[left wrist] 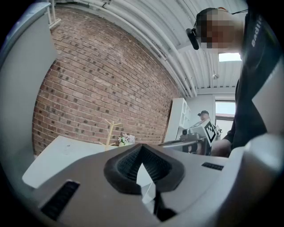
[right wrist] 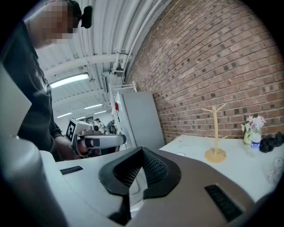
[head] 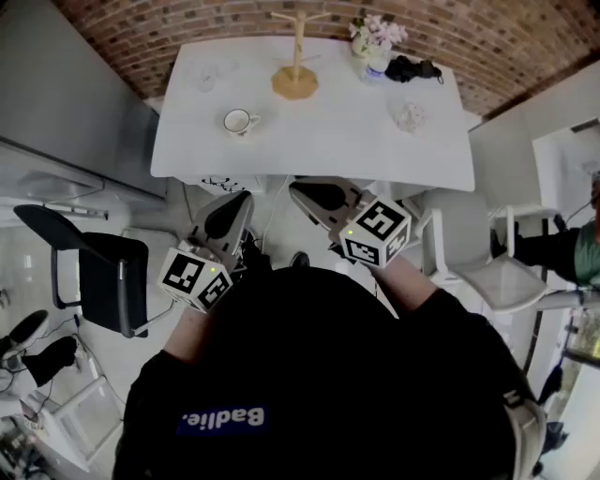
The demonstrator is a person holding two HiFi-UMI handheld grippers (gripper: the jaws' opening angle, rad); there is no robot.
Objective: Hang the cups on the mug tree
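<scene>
A person standing at the near edge of a white table holds a gripper in each hand, both short of the tabletop and pointing towards it. The left gripper has its jaws pressed together with nothing between them; the right gripper is likewise closed and empty.

On the table, a white cup with a dark rim stands upright near the front left, its handle turned to the right. The wooden mug tree stands at the far side near the brick wall, well apart from the cup. A clear glass sits to the left of the tree, and a second clear glass sits on the right half of the table. A vase of pale flowers and a black bundle occupy the far right corner.

A black chair stands left of the table and a white chair to its right.
</scene>
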